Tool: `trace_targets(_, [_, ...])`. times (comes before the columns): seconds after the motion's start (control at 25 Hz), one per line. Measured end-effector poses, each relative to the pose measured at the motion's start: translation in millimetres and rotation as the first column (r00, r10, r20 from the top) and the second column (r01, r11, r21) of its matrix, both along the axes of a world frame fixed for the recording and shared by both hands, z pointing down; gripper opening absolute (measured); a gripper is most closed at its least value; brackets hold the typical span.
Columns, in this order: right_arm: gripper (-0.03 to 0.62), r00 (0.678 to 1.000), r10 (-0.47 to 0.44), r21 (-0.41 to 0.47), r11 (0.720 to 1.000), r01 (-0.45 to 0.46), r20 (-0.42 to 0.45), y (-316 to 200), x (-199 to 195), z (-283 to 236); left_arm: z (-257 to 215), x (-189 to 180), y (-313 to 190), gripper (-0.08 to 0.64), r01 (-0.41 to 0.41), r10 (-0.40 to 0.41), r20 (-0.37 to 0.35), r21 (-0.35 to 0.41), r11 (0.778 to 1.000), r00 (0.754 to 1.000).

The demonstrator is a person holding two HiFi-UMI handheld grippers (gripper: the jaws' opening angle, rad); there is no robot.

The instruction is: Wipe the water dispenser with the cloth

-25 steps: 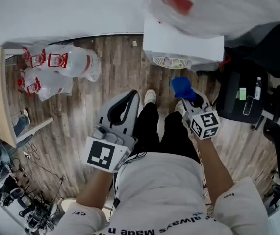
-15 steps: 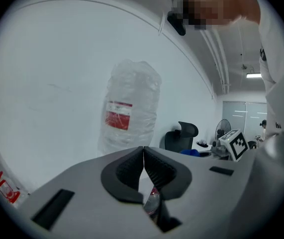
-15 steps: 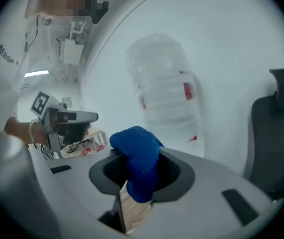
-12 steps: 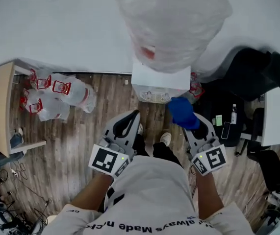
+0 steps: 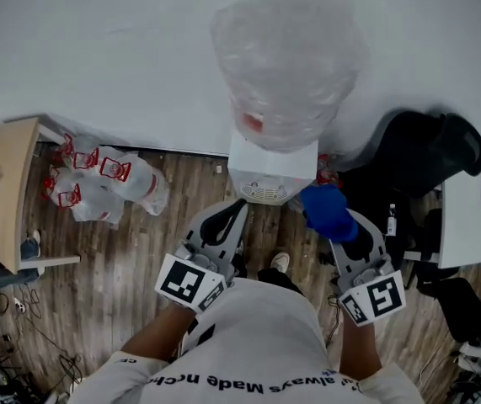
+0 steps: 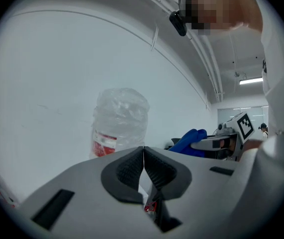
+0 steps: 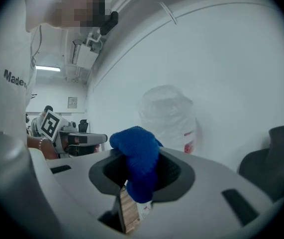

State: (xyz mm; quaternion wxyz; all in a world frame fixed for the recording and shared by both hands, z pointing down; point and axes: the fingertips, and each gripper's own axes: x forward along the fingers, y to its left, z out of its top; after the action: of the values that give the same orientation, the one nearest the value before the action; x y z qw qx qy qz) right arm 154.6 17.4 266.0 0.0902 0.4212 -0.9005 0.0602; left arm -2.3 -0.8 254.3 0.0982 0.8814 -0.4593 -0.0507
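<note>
- Wood-plank floor [image 5: 130,259] fills the lower half of the head view, with the person's white shirt [image 5: 261,343] at the bottom edge and both arms reaching up the frame
- Left gripper [image 5: 233,210] sits just left of centre; in the left gripper view its ribbed pads [image 6: 132,169] are pressed together along one line, with nothing between them
- Right gripper [image 5: 347,241] sits right of centre, its jaws closed on a blue cloth [image 7: 138,158]; the cloth bunches up above the jaw tips and hangs down between the pads
- In the head view the blue cloth [image 5: 328,212] is held just beside the lower right corner of the water dispenser [image 5: 272,168]; whether it touches cannot be told
- White and box-shaped, the water dispenser stands at the frame's centre against the wall, just beyond both grippers' tips
- On top of it sits a large bottle [image 5: 286,66] wrapped in clear plastic, with a red label low on its side
- Clear plastic bags with red print [image 5: 105,183] lie on the floor at the left, beside a pale wooden desk [image 5: 4,183] at the left edge
- At the right stands a black chair [image 5: 421,154], with a white table [image 5: 467,217] at the right edge
- Plain white wall [image 5: 97,49] fills the upper part of the frame
</note>
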Motion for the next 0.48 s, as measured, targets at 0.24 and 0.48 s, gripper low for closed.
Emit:
trace_targets(0.24, [0.115,0.999,-0.023,0.027,0.999,0.022,0.027,3.1,-4.2,-39.3,-39.9,3.7,4.7,0.021,-0.017,0.017,-0.016,0.05,0.999,1.0])
trace_targets(0.48, [0.114,0.999,-0.034,0.055,0.998,0.033,0.025,7.9,-11.3,-58.8,-62.1,-2.6,7.7,0.02,-0.007,0.009,-0.024,0.085,0.996,1.0])
